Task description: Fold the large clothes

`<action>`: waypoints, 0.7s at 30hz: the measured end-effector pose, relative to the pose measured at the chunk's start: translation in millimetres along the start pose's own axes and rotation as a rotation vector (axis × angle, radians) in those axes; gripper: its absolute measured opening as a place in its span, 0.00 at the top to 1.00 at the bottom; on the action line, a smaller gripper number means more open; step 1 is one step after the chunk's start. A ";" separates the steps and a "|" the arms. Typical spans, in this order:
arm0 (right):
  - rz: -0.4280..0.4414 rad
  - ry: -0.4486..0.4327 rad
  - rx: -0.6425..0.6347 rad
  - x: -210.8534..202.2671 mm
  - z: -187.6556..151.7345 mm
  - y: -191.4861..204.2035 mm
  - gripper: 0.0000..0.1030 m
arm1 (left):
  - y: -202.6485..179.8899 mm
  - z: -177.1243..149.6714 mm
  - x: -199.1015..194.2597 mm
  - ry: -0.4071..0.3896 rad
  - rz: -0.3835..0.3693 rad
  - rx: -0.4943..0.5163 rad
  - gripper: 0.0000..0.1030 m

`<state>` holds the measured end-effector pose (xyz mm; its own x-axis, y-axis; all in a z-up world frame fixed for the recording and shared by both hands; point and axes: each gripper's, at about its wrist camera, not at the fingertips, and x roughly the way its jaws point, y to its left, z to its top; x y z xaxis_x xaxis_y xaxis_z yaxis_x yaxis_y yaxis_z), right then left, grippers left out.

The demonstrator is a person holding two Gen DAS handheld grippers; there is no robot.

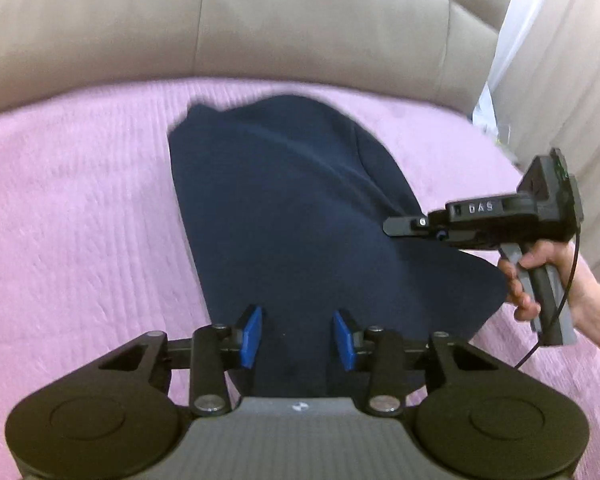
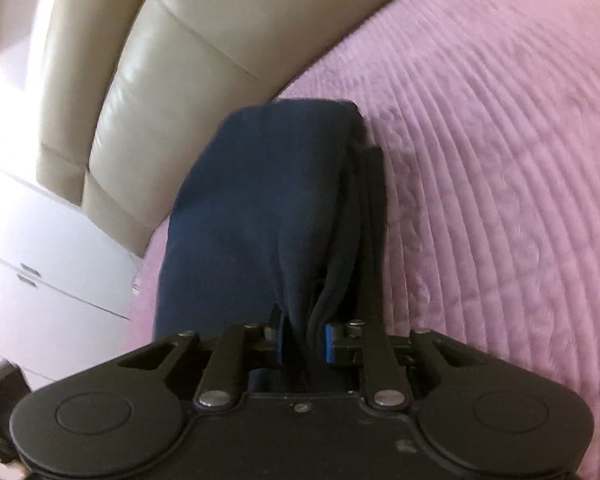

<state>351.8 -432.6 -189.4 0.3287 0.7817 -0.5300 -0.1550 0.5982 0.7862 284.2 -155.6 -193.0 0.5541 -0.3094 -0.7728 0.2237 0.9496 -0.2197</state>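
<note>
The navy garment (image 1: 292, 216) lies on the pink bedspread (image 1: 80, 220) before the beige headboard (image 1: 260, 20). Above its near end, the left gripper (image 1: 298, 338) gapes wide, holding nothing. At its right edge, the right gripper (image 2: 305, 340) pinches bunched layers.

Pink quilted bedspread (image 1: 80, 208) (ribbed stitching), beige padded leather headboard (image 1: 280, 20) behind it, white drawer cabinet (image 2: 48, 264) beside.

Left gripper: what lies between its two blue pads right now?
Only the navy garment, seen through the gap in the left wrist view. The left gripper stands open over it without pinching. The right gripper is clamped on the cloth.
</note>
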 end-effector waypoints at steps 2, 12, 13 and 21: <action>0.024 0.011 0.040 -11.3 -4.2 -0.3 0.56 | -6.4 -6.5 4.8 -0.003 0.051 0.052 0.60; -0.049 0.110 0.043 -57.4 -52.7 25.6 0.87 | -8.4 -20.6 5.3 0.020 0.079 0.088 0.59; -0.020 0.060 0.045 -67.3 -57.6 30.3 0.89 | -10.8 -20.2 4.5 0.022 0.073 0.086 0.59; -0.157 0.042 -0.093 -52.7 -83.3 2.5 0.91 | -16.3 -19.3 6.9 0.040 0.055 0.135 0.56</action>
<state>256.5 -457.6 -186.0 0.3167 0.6827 -0.6585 -0.1909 0.7259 0.6608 268.9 -172.2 -206.2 0.5364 -0.2521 -0.8054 0.3011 0.9487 -0.0963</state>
